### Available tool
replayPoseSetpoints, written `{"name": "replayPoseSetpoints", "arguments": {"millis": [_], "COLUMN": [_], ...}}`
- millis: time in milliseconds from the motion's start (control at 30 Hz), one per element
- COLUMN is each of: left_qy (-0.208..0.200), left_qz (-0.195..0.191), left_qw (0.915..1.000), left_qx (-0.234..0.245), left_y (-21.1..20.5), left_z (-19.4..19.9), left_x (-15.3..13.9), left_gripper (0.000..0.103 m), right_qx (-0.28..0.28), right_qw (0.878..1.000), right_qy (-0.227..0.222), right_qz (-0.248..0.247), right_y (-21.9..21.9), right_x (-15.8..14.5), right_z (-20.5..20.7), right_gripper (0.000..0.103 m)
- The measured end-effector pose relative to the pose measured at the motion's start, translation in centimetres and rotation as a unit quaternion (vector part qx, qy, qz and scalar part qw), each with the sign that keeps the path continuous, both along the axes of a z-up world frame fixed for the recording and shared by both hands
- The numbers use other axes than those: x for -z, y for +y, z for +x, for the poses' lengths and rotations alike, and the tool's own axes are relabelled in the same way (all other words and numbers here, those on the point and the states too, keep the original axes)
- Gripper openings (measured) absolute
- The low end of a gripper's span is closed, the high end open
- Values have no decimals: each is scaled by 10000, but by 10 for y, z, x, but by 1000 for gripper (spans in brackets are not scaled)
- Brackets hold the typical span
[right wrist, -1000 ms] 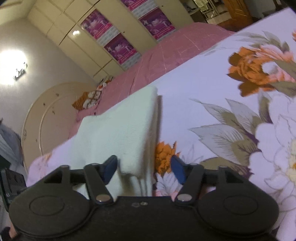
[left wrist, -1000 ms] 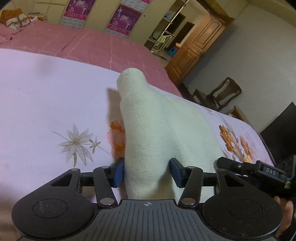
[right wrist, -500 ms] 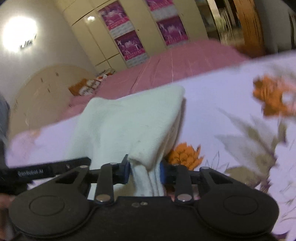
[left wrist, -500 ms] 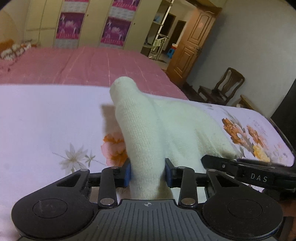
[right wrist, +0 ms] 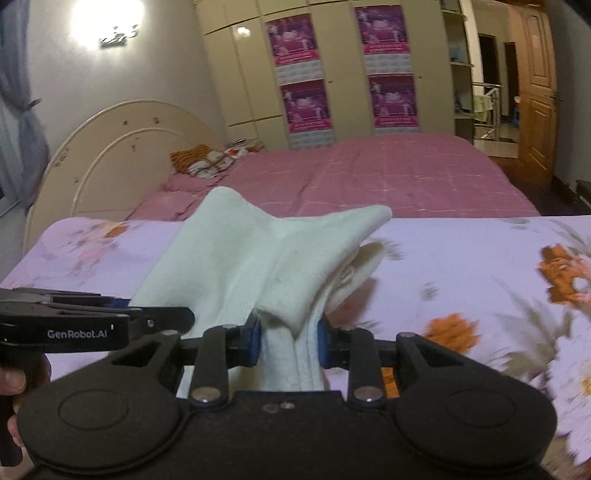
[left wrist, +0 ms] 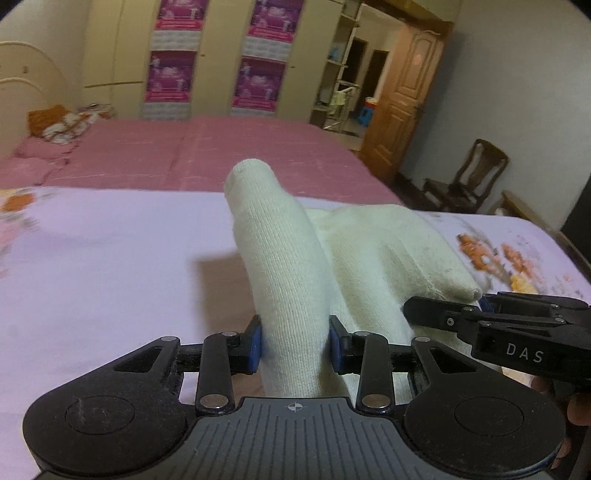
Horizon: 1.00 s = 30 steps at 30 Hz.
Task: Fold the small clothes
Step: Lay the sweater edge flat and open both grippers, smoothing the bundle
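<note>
The sock (left wrist: 291, 266) is showing pale cream-white. The sheet (left wrist: 110, 266) under it is looking lilac with orange flowers, the bed (right wrist: 388, 177) beyond is lying dusty pink, and purple posters (right wrist: 306, 107) are hanging on beige wardrobe (right wrist: 347, 66) doors.

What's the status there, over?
Left gripper shut on pale cream knit sock. Right gripper shut on it too. Nothing in the way.

pink bed (right wrist: 388, 173) | cream wardrobe (right wrist: 343, 66) | wooden door (left wrist: 402, 99) | chair (left wrist: 469, 177) | wall lamp (right wrist: 110, 26)
</note>
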<state>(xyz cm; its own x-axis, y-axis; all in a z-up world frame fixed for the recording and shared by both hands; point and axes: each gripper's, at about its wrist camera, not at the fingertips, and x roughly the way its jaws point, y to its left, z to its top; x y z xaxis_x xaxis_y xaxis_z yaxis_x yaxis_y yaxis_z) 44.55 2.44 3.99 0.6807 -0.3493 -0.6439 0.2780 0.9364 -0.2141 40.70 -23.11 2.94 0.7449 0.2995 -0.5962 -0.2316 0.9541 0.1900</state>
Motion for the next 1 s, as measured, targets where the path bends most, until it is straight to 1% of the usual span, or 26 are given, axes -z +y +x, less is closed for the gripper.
{"name": "replayPoseSetpoints", "arguments": {"millis": [167, 300, 433, 567, 667, 733, 767, 800, 867, 900, 933, 967, 1000], "left_qy": [63, 156, 221, 330, 367, 355, 342, 310, 238, 179, 142, 10, -214], "left_qz": [170, 197, 175, 112, 71, 38, 42, 93, 296, 329, 280, 241, 274], "left_qw": [9994, 9985, 9981, 9978, 9975, 9974, 9973, 9970, 9956, 9953, 9950, 9945, 9943], "left_qx": [-279, -484, -554, -568, -594, -632, -651, -703, -851, -892, -950, -1017, -1008], "left_y": [51, 82, 94, 100, 103, 103, 104, 105, 107, 112, 118, 124, 128], "left_z": [-39, -70, -90, -101, -106, -103, -103, -103, -105, -108, -112, -118, -122], "left_x": [2, 9, 19, 33, 44, 48, 50, 52, 51, 49, 45, 38, 29], "left_gripper": [35, 35, 35, 36, 36, 40, 48, 60, 76, 77, 77, 75, 62], "right_qx": [-326, -550, -653, -662, -553, -426, -346, -283, -205, -181, -119, 1, 92], "right_qw": [9994, 9983, 9975, 9970, 9972, 9970, 9968, 9965, 9951, 9944, 9940, 9941, 9947], "right_qy": [94, 185, 268, 364, 465, 588, 643, 696, 773, 803, 816, 777, 650], "right_qz": [75, 81, 105, 151, 182, 279, 324, 365, 574, 659, 712, 753, 787], "right_y": [49, 83, 106, 112, 115, 107, 106, 103, 95, 93, 88, 82, 76], "right_x": [4, 6, 9, 15, 25, 33, 37, 42, 51, 53, 52, 48, 43], "right_z": [-23, -40, -57, -71, -77, -75, -74, -73, -72, -72, -73, -76, -80], "right_gripper": [27, 27, 27, 27, 27, 27, 27, 28, 32, 34, 39, 45, 45]}}
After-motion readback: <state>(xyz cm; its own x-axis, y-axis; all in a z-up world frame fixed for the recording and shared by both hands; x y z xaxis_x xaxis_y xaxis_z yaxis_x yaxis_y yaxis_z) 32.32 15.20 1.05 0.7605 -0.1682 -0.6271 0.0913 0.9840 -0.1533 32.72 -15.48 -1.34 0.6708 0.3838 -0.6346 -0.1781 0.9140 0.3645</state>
